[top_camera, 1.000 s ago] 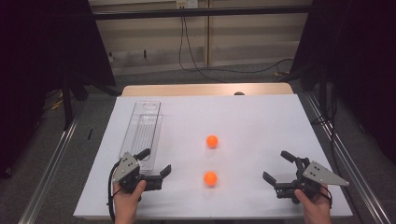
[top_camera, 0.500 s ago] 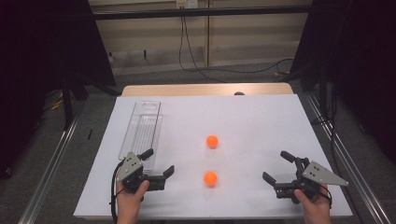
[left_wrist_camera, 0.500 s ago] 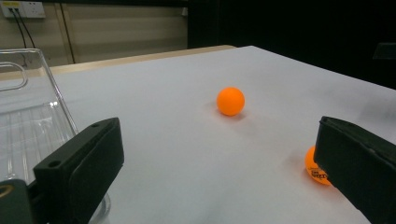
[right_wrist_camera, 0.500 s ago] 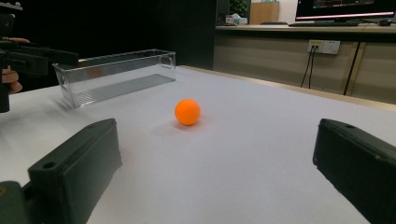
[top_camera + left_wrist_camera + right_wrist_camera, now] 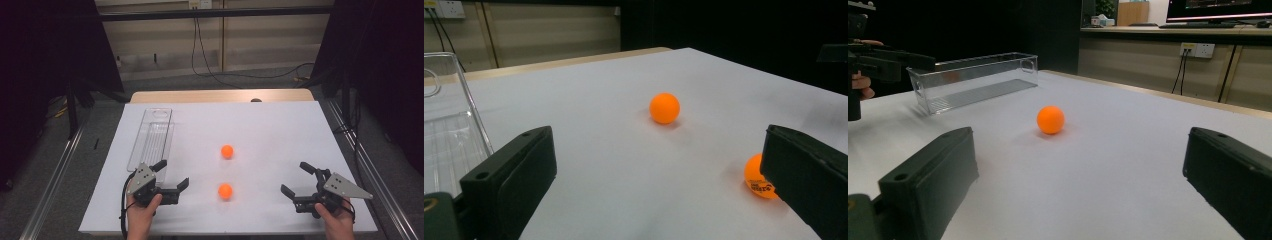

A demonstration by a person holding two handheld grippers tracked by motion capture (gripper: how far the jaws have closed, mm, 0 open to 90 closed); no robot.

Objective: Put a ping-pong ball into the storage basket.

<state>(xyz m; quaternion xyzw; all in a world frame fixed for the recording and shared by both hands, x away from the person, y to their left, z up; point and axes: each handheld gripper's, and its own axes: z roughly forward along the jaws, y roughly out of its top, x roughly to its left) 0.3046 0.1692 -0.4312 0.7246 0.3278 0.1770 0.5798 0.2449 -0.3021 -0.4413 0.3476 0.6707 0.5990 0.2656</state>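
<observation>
The left tool (image 5: pixel 172 176), jaws spread and empty, has edged toward the near orange ball (image 5: pixel 225 191) at its 3 o'clock on the surface (image 5: pixel 280 130), likely starting a pickup, while the right tool (image 5: pixel 298 179) waits released.

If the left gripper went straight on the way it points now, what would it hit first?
Probably nothing soon. The open left gripper aims between the far ball and the near ball, which sits by its right-hand jaw and might get clipped. Depth is hard to judge.
</observation>
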